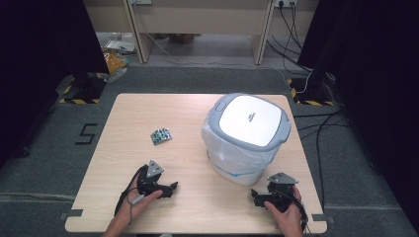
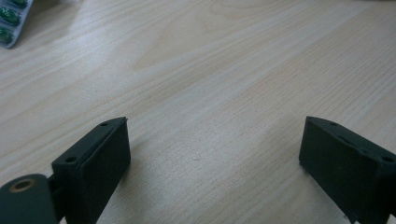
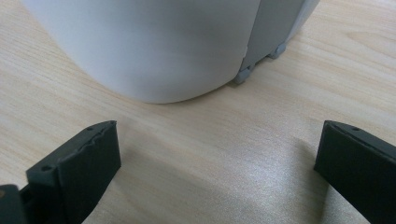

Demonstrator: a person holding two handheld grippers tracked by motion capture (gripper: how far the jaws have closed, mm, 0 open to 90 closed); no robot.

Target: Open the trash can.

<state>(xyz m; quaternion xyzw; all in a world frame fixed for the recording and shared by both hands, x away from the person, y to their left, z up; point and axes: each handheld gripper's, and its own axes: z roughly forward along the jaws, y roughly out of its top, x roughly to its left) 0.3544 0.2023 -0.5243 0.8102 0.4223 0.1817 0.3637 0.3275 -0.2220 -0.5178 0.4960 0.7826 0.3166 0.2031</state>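
White lidded plastic bin (image 1: pixel 245 138) stands on the pale wooden bench (image 1: pixel 148 113); left hand-held gripper (image 1: pixel 172 187) and right hand-held gripper (image 1: pixel 254 194) gape empty.

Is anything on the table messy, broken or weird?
Nothing looks broken or spilled. The white bin stands upright with its lid shut, its plastic liner bunched over the sides. A small pill pack lies flat, alone on the table. Both tongs are open and empty.
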